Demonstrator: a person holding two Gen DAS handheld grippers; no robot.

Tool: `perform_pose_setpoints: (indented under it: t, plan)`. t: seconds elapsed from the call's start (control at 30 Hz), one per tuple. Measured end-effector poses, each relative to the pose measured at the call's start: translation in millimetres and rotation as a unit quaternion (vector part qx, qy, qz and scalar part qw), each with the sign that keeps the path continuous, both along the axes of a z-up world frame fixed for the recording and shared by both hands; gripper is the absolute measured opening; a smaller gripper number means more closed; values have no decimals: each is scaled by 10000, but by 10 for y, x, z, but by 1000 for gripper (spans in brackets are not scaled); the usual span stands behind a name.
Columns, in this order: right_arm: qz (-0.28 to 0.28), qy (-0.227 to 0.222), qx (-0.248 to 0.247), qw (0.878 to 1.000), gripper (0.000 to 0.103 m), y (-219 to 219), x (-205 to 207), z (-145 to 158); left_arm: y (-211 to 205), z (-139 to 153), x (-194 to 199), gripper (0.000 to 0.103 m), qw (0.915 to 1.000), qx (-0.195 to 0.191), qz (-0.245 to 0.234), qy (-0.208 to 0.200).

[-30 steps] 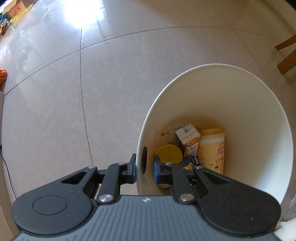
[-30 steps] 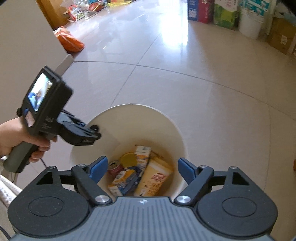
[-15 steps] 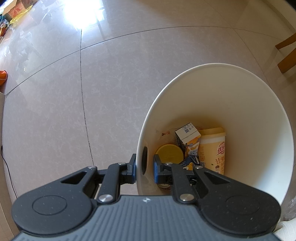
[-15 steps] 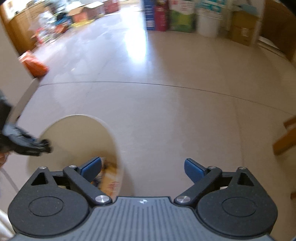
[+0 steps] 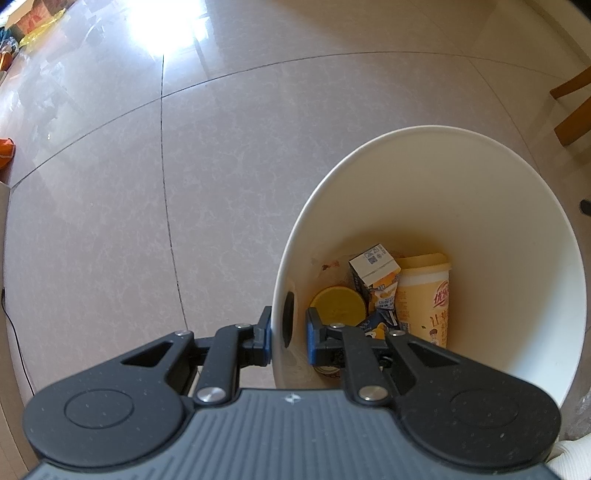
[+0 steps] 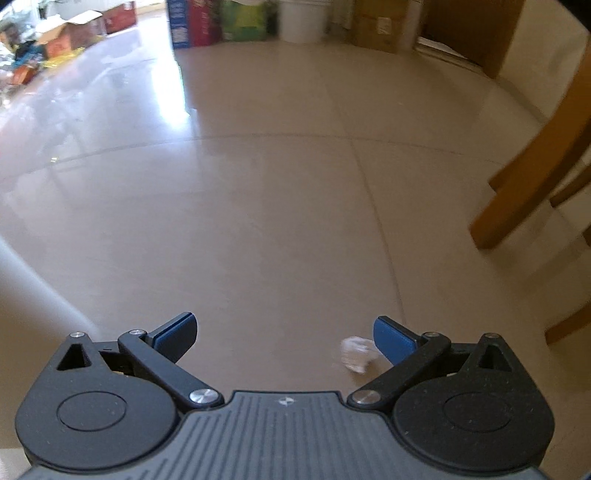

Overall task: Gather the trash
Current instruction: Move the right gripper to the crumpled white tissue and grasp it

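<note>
The left gripper clamps the near wall of a white trash bin, one blue pad outside and the other inside, with a dark handle slot in the wall between them. Down in the bin lie a round yellow lid, a small milk carton with a printed code on its top flap, a tall yellow drink cup on its side against the far wall, and a blue-and-white packet partly hidden behind the gripper's linkage. Glossy beige floor tiles spread out to the left of the bin; a thin dark cable runs along the floor's left edge.

The right gripper hangs over bare floor with its jaws spread wide, having just been opening, and nothing is between the blue pads. A crumpled white scrap of paper lies on the tile just beside the right-hand pad, blurred. At the left edge of that view, a pale curved surface rises from the floor. To the right stand wooden chair legs. Farther off, sunlight glares on the tiles, and cardboard boxes, coloured cartons and a white bucket line the far wall.
</note>
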State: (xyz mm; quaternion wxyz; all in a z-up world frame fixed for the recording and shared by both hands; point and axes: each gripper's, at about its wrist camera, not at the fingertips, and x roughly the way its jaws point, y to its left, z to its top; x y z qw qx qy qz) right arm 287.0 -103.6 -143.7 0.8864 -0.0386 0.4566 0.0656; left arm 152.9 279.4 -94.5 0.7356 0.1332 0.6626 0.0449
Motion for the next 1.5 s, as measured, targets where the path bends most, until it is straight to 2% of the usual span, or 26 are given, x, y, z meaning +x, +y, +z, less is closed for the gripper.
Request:
perform_pose_setpoints:
  t: [0.3, 0.47, 0.7, 0.9, 1.17, 1.37, 1.5]
  plan:
    - [-759, 330, 75, 9965, 102, -503, 135, -904, 19, -2, 21, 14, 10000, -25, 47, -3]
    - [-810, 451, 115, 9956, 92, -597, 213, -1192, 4, -9, -3, 14, 10000, 31, -7, -21]
    - [-1036, 568, 231, 9927, 88, -698, 413, -1515, -13, -22, 6, 14, 10000, 58, 42, -29]
    - [-1292, 707, 367, 9884, 84, -783, 573, -1666, -12, -15, -3, 14, 10000, 60, 24, -40]
    - [-1565, 898, 746, 9807, 72, -911, 726, -1804, -24, -17, 9, 16, 10000, 76, 39, -22]
    - [-1582, 1079, 862, 9777, 50, -971, 785, -1855, -18, -19, 3, 16, 10000, 55, 47, -24]
    - [-1596, 1159, 960, 9757, 45, -993, 783, -1828, -13, -15, 0, 16, 10000, 45, 35, -25]
